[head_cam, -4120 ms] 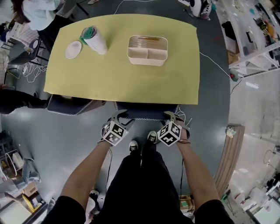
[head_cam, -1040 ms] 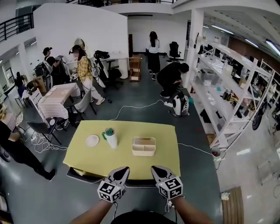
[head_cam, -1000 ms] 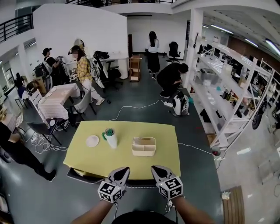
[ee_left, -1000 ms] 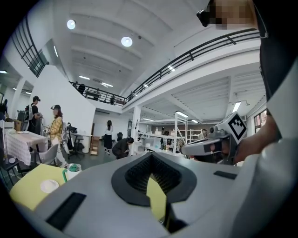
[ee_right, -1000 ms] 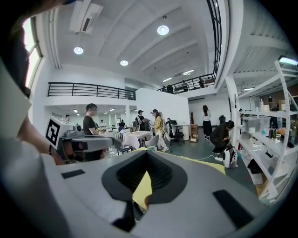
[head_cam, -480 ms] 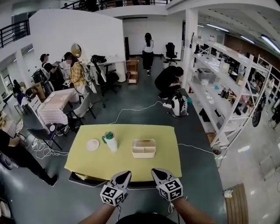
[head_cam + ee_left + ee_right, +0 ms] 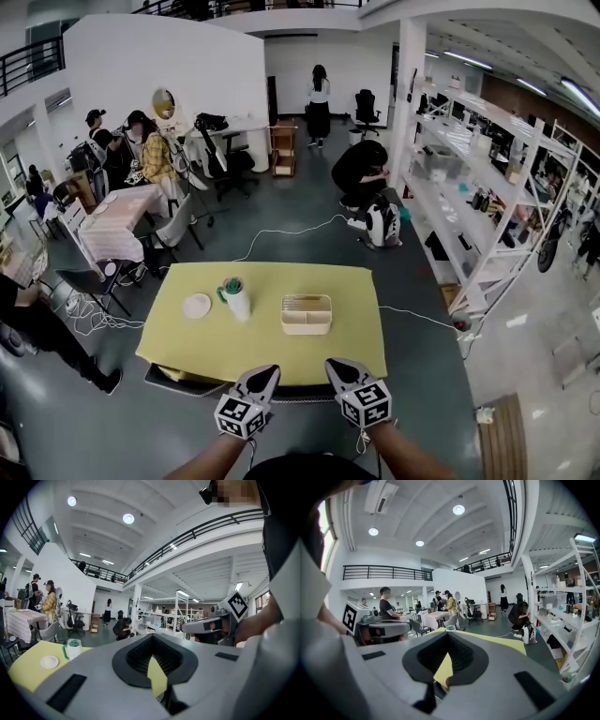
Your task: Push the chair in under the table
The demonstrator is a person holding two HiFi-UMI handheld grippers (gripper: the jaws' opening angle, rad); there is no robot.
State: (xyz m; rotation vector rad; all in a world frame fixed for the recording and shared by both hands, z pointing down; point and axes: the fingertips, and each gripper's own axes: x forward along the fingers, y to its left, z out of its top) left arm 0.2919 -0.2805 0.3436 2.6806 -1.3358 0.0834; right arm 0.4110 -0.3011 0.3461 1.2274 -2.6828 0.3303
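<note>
The yellow table [image 7: 262, 342] stands in front of me. A dark chair [image 7: 302, 397] is tucked under its near edge, and only a thin strip of its back shows between my grippers. My left gripper [image 7: 263, 373] and right gripper [image 7: 338, 366] hover side by side at that edge, above the chair back. Both are shut with nothing held. In the left gripper view the left gripper [image 7: 153, 654] has its jaws together, and the table [image 7: 26, 670] lies beyond. In the right gripper view the right gripper [image 7: 446, 659] is also shut.
On the table stand a white plate [image 7: 197, 306], a cup with a green lid [image 7: 234, 298] and a beige divided tray [image 7: 307, 314]. A second chair [image 7: 176, 380] sits under the table's left corner. Cables cross the floor, people work behind, and shelving [image 7: 487, 187] stands at the right.
My view has lifted from straight down on the table to across the room. Over the last second the grippers have stayed at the table's near edge.
</note>
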